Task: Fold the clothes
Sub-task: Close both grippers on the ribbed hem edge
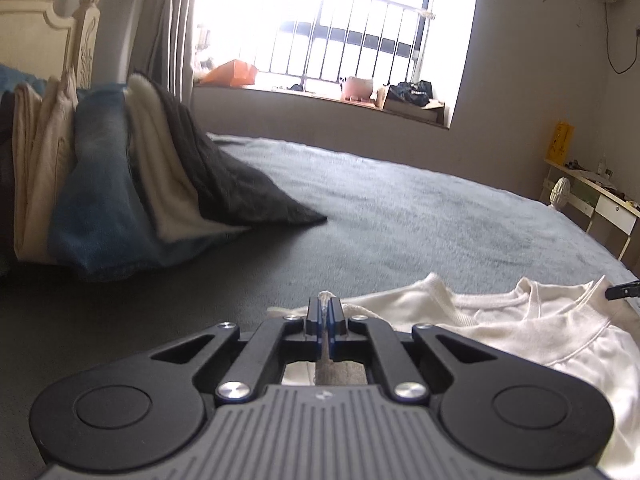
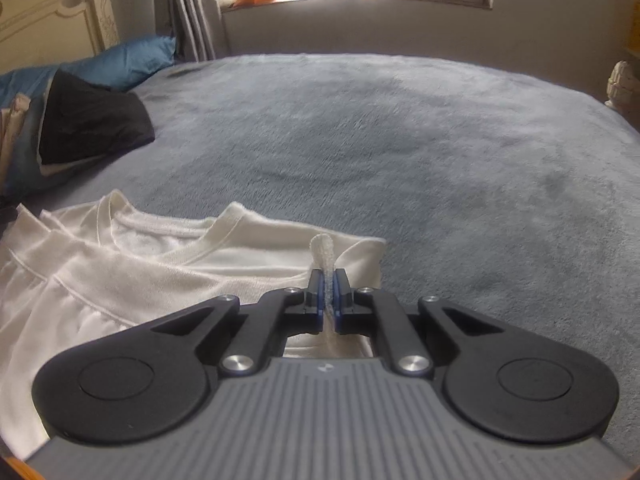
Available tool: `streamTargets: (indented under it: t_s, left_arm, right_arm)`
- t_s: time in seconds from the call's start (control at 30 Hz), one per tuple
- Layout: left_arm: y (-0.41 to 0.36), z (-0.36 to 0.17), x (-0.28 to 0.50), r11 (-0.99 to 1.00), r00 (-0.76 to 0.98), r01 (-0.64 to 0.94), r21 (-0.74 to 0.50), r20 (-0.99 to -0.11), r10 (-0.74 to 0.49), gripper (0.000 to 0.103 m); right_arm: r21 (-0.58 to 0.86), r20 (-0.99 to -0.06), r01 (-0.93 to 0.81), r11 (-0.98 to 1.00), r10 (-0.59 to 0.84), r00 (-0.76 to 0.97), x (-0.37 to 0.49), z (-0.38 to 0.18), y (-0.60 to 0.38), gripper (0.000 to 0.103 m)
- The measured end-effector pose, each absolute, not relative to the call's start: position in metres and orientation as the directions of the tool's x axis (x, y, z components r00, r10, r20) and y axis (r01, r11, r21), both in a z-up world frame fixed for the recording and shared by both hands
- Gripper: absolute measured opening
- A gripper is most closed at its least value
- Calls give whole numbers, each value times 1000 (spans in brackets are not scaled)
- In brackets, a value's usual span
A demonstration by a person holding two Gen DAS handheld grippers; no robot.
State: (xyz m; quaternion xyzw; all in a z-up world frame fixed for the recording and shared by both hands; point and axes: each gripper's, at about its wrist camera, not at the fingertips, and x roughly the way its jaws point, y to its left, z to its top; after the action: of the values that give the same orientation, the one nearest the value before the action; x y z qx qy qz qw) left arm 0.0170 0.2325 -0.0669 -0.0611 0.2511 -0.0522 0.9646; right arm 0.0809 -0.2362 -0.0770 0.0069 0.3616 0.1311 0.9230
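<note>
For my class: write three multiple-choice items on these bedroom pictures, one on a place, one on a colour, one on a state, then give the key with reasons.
1. Where does the white sweatshirt lie?
A. on the bed
B. on the windowsill
C. on the desk

2. What colour is the pillow?
A. red
B. blue
C. green

3. How is the right gripper?
A. wide open
B. shut on nothing
C. shut on the sweatshirt

Key: 1 A, grey bed cover lies under it; 2 B, it shines blue by the headboard; 3 C, white cloth sticks up between its pads.

Bright barred window [image 1: 340, 28], grey curtain [image 1: 172, 28], cream headboard [image 1: 44, 28], grey-blanketed bed [image 2: 380, 140].
</note>
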Motion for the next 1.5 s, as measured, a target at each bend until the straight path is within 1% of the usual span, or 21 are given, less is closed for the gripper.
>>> streamTargets:
  t_s: [0.43,0.67,0.83,0.9,0.93,1.03,1.17,1.2,1.23,1.3,1.37,1.4,1.43,1.5]
  left_arm:
    - [238,-45,51,989,887,58,-138,-447,-115,3]
    - [233,-49,85,992,880,77,-97,-462,-114,3]
    - [234,-58,99,992,870,70,-104,-480,-112,3]
    - [236,-58,99,992,872,64,-108,-477,-108,3]
    - [237,-59,99,993,875,54,-108,-474,-99,1]
    - [250,-60,102,993,880,6,-121,-470,-63,1]
    - [265,-68,107,988,857,-33,-150,-514,-50,1]
    - [268,-71,109,986,846,-28,-163,-530,-63,1]
    - [269,-72,110,983,836,-20,-182,-543,-83,3]
    - [270,-75,112,975,818,-6,-222,-562,-123,13]
    - [273,-79,116,958,799,6,-287,-575,-177,33]
    - [274,-81,119,947,789,10,-322,-579,-205,37]
    - [275,-83,124,935,774,15,-354,-588,-234,44]
    - [275,-89,135,912,735,21,-411,-612,-292,51]
  right_arm:
    - [152,-582,-184,971,239,777,99,-54,-252,2]
    - [173,-582,-159,972,231,779,124,-61,-262,2]
    - [179,-599,-148,973,227,768,136,-71,-262,2]
    - [186,-599,-146,972,230,767,139,-72,-261,2]
    - [188,-598,-146,971,231,767,140,-72,-261,2]
    - [186,-595,-147,971,230,770,143,-72,-261,2]
    - [183,-616,-143,973,227,754,152,-83,-261,2]
    - [184,-621,-141,973,226,750,154,-86,-261,2]
    - [188,-623,-138,972,227,749,156,-88,-261,2]
    - [192,-630,-133,972,227,743,158,-91,-262,2]
    - [201,-638,-129,971,229,735,160,-94,-263,2]
    - [207,-642,-126,970,232,731,161,-96,-264,3]
    - [213,-646,-123,969,234,727,163,-97,-265,3]
    - [221,-651,-119,968,237,722,164,-99,-266,3]
